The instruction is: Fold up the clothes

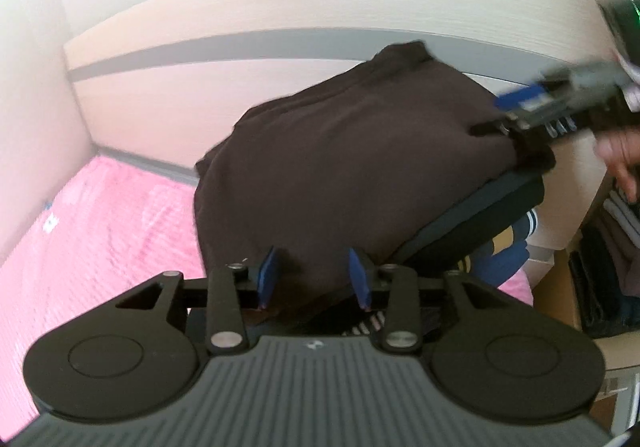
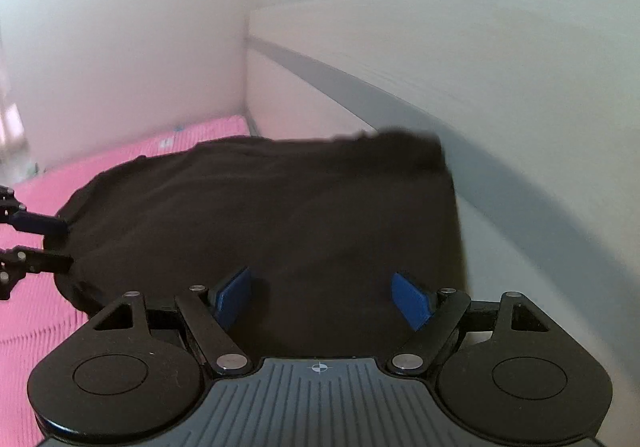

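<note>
Judging by the pile, most of the folding is behind me: the dark brown folded cotton garment [image 1: 352, 151] lies squared off on top of a stack of other folded clothes [image 1: 484, 223], black and navy-and-yellow striped pieces showing at its edge, all sitting on the pink ribbed bedspread [image 1: 100, 231] close to the pale wooden headboard [image 1: 248, 83]. What seems left is tidying the top piece, since one corner stands up a little at the far side, and perhaps any clothes I cannot see from here.

My left gripper [image 1: 314, 275] sits low at the near edge of the brown garment with its blue pads spread apart; the cloth lies between and under them, but I am not pinching it. From the right wrist view my right gripper [image 2: 324, 295] is spread wide too, its pads hovering over the garment's near side with nothing clamped. In the left view that right tool appears blurred at the garment's right-hand corner, so I can't say for sure whether a fingertip brushes the fabric there. My bare hand [image 1: 620, 159] shows just behind it.
</note>
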Demonstrator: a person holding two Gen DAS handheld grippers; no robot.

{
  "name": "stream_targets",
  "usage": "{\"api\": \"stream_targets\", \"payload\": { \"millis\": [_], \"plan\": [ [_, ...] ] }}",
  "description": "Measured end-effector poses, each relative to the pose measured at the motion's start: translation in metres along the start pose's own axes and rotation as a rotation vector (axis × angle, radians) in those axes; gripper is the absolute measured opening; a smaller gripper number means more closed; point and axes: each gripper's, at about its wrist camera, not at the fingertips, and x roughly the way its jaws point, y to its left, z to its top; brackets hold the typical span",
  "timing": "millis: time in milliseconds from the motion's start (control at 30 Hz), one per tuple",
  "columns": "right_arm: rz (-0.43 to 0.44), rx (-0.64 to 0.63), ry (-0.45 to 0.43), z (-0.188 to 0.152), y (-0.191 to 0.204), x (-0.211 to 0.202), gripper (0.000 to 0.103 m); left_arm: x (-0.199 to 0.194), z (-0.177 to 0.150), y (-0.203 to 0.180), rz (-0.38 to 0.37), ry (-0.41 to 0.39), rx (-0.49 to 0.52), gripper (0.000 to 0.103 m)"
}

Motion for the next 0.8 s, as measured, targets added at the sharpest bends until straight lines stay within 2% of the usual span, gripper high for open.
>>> {"api": "stream_targets", "payload": {
  "millis": [100, 167, 233, 400, 500, 567, 633, 700, 767, 800],
  "plan": [
    [-0.023, 0.020, -0.028, 0.001, 0.000, -0.018, 0.080, -0.007, -0.014, -0.023, 0.027, 0.004, -0.024, 0.046],
    [-0.019, -0.002, -0.071, 0.002, 0.003, -0.032, 0.082, -0.002, -0.020, -0.040, 0.053, 0.018, -0.059, 0.047],
    [-0.006, -0.027, -0.107, -0.001, 0.013, -0.046, 0.096, 0.000, -0.030, -0.056, 0.082, 0.038, -0.124, 0.049],
    [0.070, -0.103, -0.155, -0.021, 0.055, -0.070, 0.098, -0.017, -0.087, -0.064, 0.145, 0.103, -0.247, 0.059],
    [0.121, -0.127, -0.125, -0.033, 0.082, -0.082, 0.100, -0.018, -0.105, -0.094, 0.146, 0.125, -0.300, 0.065],
    [0.126, -0.131, -0.113, -0.045, 0.098, -0.094, 0.102, -0.022, -0.113, -0.105, 0.141, 0.120, -0.319, 0.077],
    [0.119, -0.103, -0.100, -0.058, 0.111, -0.106, 0.102, -0.032, -0.120, -0.108, 0.130, 0.097, -0.329, 0.088],
    [0.099, -0.056, -0.082, -0.074, 0.125, -0.122, 0.102, -0.067, -0.133, -0.088, 0.106, 0.067, -0.327, 0.091],
    [0.065, 0.000, -0.063, -0.086, 0.145, -0.129, 0.102, -0.052, -0.128, -0.124, 0.071, 0.042, -0.309, 0.095],
    [0.048, 0.028, -0.053, -0.092, 0.155, -0.132, 0.102, -0.058, -0.132, -0.127, 0.055, 0.030, -0.297, 0.100]
  ]
}}
